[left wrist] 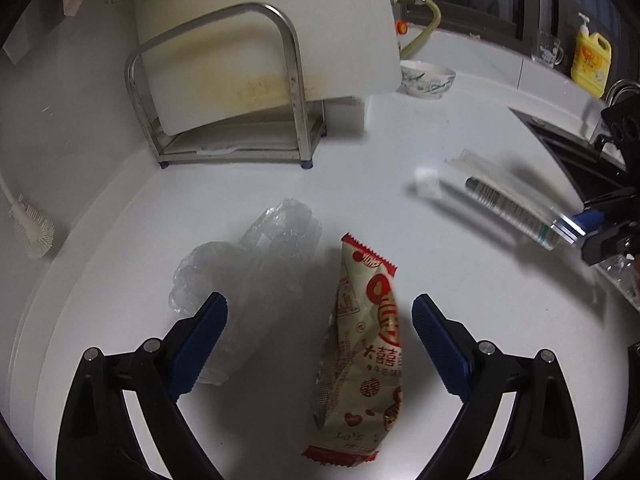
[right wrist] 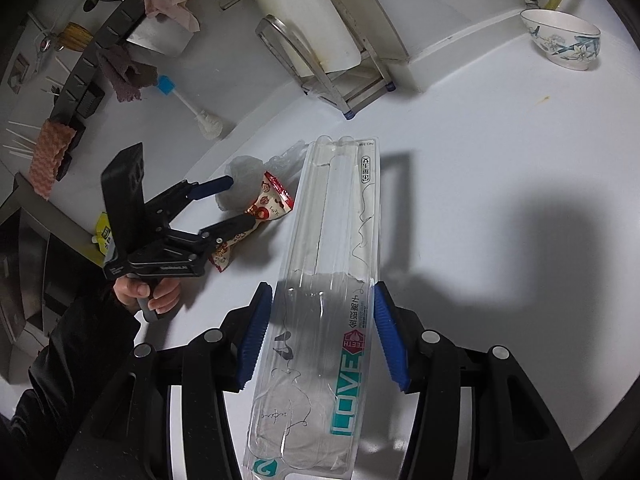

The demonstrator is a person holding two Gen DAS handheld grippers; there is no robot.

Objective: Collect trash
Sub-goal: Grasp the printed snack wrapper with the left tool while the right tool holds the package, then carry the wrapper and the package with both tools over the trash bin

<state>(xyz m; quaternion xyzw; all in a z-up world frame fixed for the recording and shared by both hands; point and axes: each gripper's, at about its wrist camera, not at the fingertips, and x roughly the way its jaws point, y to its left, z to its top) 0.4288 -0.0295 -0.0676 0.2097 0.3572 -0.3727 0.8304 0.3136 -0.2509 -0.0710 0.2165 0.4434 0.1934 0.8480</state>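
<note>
Collecting is partly under way, I judge: my right tongs (right wrist: 320, 332) clamp one piece, the long clear toothbrush blister pack (right wrist: 320, 300), rigid moulded plastic with a printed card inside, jutting toward 12 o'clock over the smooth white tabletop (right wrist: 500, 160). No bin shows in either view, so nothing looks disposed of yet. My left tongs (left wrist: 320, 340) stand wide and empty, straddling the red-and-cream snack wrapper (left wrist: 360, 352), a creased glossy foil sachet with crimped ends, lying between the pads and untouched. At 10 o'clock from it sits the crumpled clear plastic bag (left wrist: 248, 256), thin and cloudy. A small white lump (left wrist: 427, 182) at 2 o'clock is too blurred to name.
</note>
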